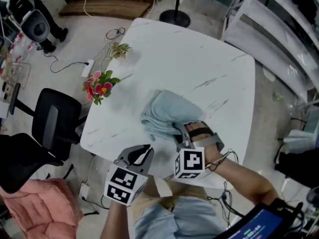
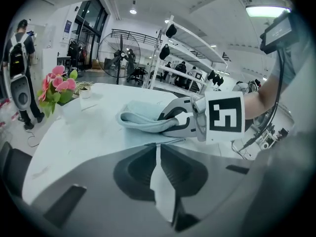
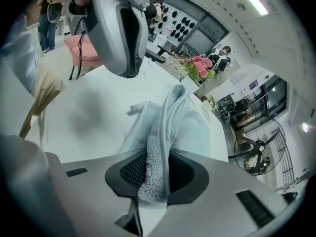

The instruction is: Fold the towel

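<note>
Gripping a thick fold of the pale blue terry towel (image 1: 162, 111), the right gripper (image 1: 183, 133) works over the near part of the white marble-patterned bench (image 1: 199, 63). Its fingers stand partly apart but are pressed on the bunched cloth between them. The left gripper (image 1: 142, 152) hangs at the bench's near edge, its fingers drawn almost together on nothing. The towel lies in a rumpled heap on the near half of the bench, well apart from the bunch of pink flowers (image 1: 99, 86) at the left edge.

The step looks to be carrying the pinched fold across to lay it flat. Doing it well likely means holding every layer firmly and moving low over the bench. The idle left gripper could take or pin the opposite edge so the hems line up instead of bunching further.

Only the right gripper view shows the fluffy pile filling the gap between the pads, with several hemmed edges running away from them. From above, that gripper's body covers the contact. The left gripper view gives a side-on look at the towel sagging in a low loop from the right gripper, and shows just a sliver of bench between its own closed fingers. The head view alone takes in the towel's whole outline and its place on the bench
</note>
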Action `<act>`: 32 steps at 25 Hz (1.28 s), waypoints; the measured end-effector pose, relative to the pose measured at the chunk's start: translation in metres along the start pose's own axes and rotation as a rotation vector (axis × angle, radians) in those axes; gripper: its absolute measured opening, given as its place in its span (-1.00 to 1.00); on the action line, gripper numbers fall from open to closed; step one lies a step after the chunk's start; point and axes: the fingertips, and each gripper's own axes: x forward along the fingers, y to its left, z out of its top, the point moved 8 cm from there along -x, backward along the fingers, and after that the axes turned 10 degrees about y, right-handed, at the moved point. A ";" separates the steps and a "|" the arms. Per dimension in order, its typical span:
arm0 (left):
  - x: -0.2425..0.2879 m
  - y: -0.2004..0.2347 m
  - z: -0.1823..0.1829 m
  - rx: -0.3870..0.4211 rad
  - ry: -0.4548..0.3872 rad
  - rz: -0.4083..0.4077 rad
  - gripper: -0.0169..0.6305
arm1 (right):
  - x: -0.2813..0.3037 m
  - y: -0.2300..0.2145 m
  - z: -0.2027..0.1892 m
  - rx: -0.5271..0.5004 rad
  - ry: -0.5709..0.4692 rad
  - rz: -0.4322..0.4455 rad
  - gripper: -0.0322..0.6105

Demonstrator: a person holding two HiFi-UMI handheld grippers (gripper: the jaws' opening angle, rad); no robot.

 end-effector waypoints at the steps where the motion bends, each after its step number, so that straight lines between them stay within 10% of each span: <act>1: 0.001 0.001 -0.001 -0.002 0.001 0.001 -0.85 | 0.000 0.002 0.001 -0.006 -0.006 -0.004 -0.58; 10: 0.006 0.006 0.008 0.012 -0.017 -0.007 -0.85 | -0.049 -0.025 -0.013 0.208 -0.238 0.273 -0.20; 15: 0.008 0.006 0.012 0.024 -0.018 -0.013 -0.85 | -0.053 -0.049 -0.022 0.495 -0.358 0.451 -0.36; 21: 0.006 0.002 0.011 0.032 -0.012 -0.022 -0.85 | -0.028 -0.042 -0.030 0.644 -0.244 0.514 -0.64; 26: 0.006 0.004 0.010 0.031 -0.008 -0.021 -0.85 | -0.023 -0.026 -0.030 0.612 -0.211 0.530 -0.74; 32: 0.006 0.007 0.014 0.037 -0.014 -0.024 -0.85 | -0.050 -0.019 -0.014 0.372 -0.356 0.334 -0.77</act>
